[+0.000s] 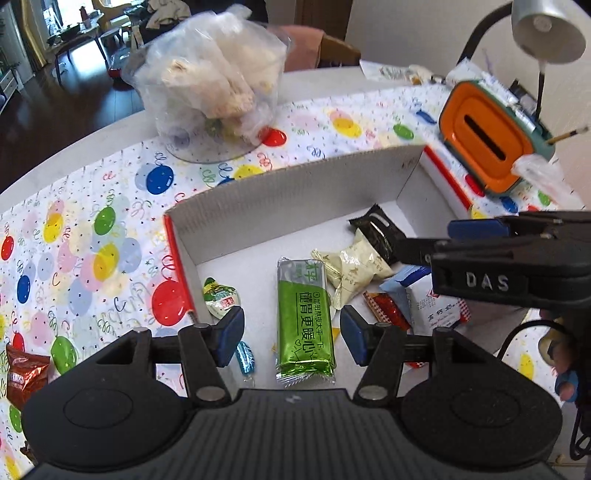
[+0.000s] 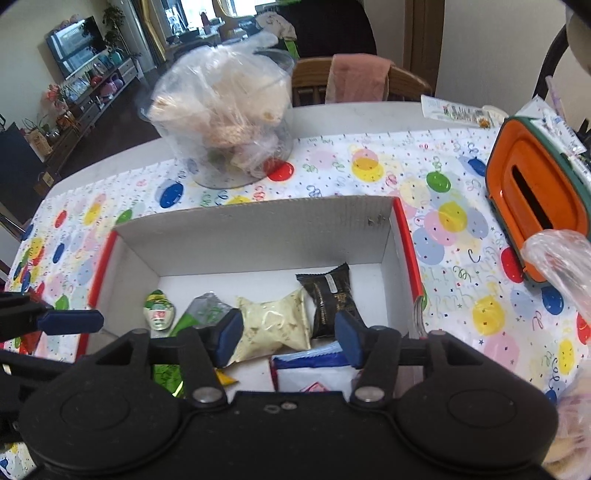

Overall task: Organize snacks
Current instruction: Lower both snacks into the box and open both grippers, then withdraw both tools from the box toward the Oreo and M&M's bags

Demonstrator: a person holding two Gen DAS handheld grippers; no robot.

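A white cardboard box [image 1: 295, 192] [image 2: 258, 225] with red edges lies open on the balloon-print cloth. It holds a green packet [image 1: 304, 325], a cream packet [image 1: 354, 269] [image 2: 273, 325], a black packet [image 1: 380, 229] [image 2: 328, 299], a blue-and-white packet [image 1: 432, 295] [image 2: 314, 369], a small green-white candy [image 1: 219, 299] [image 2: 159, 314] and a blue candy [image 1: 246, 356]. My left gripper [image 1: 291, 338] hangs open above the green packet, not touching it. My right gripper [image 2: 290, 338] is open over the cream and blue-and-white packets, holding nothing.
A clear tub with a bagged heap of snacks [image 1: 214, 92] [image 2: 225, 118] stands behind the box. An orange tissue holder [image 1: 487, 136] [image 2: 535, 192] sits at the right, a lamp [image 1: 546, 29] above it. A red-brown packet [image 1: 26, 373] lies on the cloth left of the box.
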